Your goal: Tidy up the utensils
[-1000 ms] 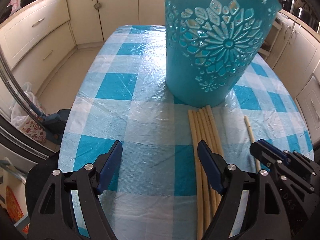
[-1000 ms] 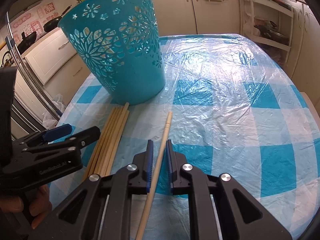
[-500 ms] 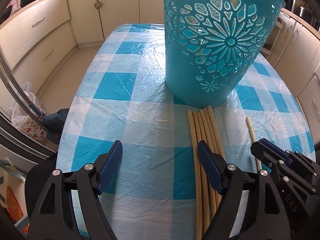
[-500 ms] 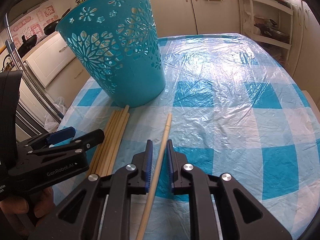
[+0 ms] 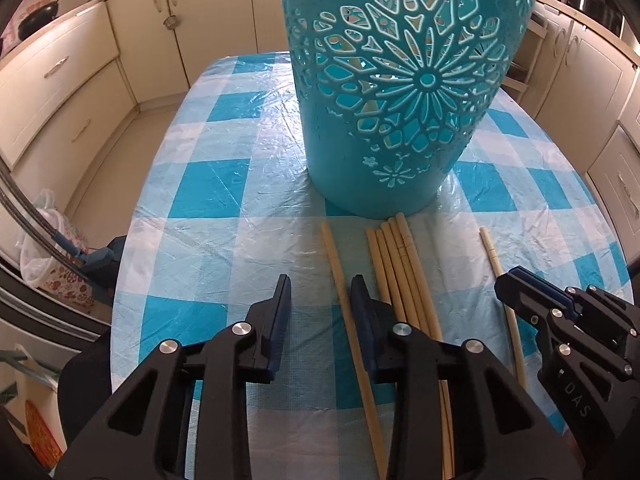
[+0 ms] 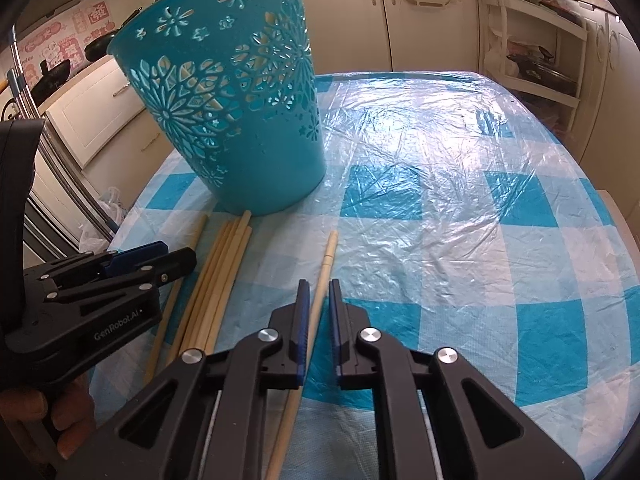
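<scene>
A teal cut-out basket (image 5: 400, 100) (image 6: 240, 120) stands upright on the checked table. In front of it lies a bundle of several wooden chopsticks (image 5: 396, 264) (image 6: 224, 272). One chopstick (image 5: 334, 260) lies apart to the bundle's left, between the jaws of my left gripper (image 5: 320, 304). Those jaws are closing. The stick rests against the right finger, with a gap to the left pad. Another single chopstick (image 6: 326, 264) (image 5: 490, 248) lies right of the bundle, and my right gripper (image 6: 318, 292) is shut on it, low on the cloth.
The blue-and-white cloth (image 6: 440, 220) under clear plastic is bare to the right of the basket. The table's left edge (image 5: 132, 264) drops to the floor, where a plastic bag (image 5: 44, 232) sits. Cream cabinets (image 5: 60, 80) surround the table. A hand (image 6: 40, 408) holds the left gripper.
The left jaws have narrowed a lot. One chopstick now lies apart from the bundle, between those jaws. The right gripper stays on its chopstick.
</scene>
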A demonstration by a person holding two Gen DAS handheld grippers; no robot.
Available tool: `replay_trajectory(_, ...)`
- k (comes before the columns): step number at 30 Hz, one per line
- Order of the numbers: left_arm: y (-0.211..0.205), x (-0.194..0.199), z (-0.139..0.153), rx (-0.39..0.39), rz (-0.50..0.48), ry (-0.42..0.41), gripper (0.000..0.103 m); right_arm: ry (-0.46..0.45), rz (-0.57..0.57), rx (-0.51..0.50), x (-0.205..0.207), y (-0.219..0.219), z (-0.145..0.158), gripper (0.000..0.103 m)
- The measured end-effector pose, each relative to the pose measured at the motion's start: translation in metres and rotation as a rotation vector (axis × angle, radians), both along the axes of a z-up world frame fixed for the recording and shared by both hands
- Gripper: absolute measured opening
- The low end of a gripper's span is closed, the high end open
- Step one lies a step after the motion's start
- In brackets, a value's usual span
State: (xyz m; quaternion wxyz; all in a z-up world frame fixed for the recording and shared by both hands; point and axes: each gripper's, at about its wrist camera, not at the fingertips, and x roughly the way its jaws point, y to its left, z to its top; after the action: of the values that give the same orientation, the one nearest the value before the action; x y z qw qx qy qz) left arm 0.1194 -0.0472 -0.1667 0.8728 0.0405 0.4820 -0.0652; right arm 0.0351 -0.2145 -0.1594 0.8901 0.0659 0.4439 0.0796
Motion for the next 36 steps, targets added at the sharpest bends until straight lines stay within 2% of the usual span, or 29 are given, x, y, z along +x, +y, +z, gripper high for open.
replay_trajectory(4, -0.005, -0.002, 0.0, 0.014, 0.0, -0.014, 0.029, -0.002, -0.002, 0.015, 0.0, -0.002, 0.0, 0.01)
replay_trajectory(7, -0.008, -0.005, 0.0, 0.009, -0.019, -0.025, 0.018, -0.003, -0.004, 0.026, 0.0, -0.003, -0.001, 0.01)
replay_trajectory(12, -0.018, -0.011, -0.002, 0.015, -0.05, -0.047, 0.007, -0.006, -0.006, 0.028, 0.0, -0.003, -0.001, 0.01)
replay_trajectory(16, -0.016, -0.01, -0.003, -0.005, -0.05, -0.042, 0.007, -0.007, -0.001, 0.01, -0.001, -0.001, 0.0, 0.01)
replay_trajectory(20, -0.012, -0.008, -0.003, -0.016, -0.053, -0.025, 0.005, -0.011, 0.032, -0.078, -0.001, 0.01, 0.001, 0.008)
replay_trajectory(24, -0.005, -0.013, -0.002, -0.034, -0.054, -0.005, 0.005, 0.0, 0.037, -0.067, 0.002, 0.006, 0.001, 0.006)
replay_trajectory(27, 0.004, -0.019, 0.003, -0.074, -0.05, 0.012, 0.005, -0.012, 0.035, -0.06, 0.002, 0.004, 0.0, 0.006)
replay_trajectory(30, 0.014, -0.029, 0.02, -0.128, -0.054, -0.007, 0.005, -0.016, 0.031, -0.052, 0.002, 0.004, 0.0, 0.006)
replay_trajectory(36, 0.029, -0.058, 0.072, -0.236, -0.095, -0.109, 0.005, -0.018, 0.029, -0.053, 0.002, 0.004, 0.0, 0.006)
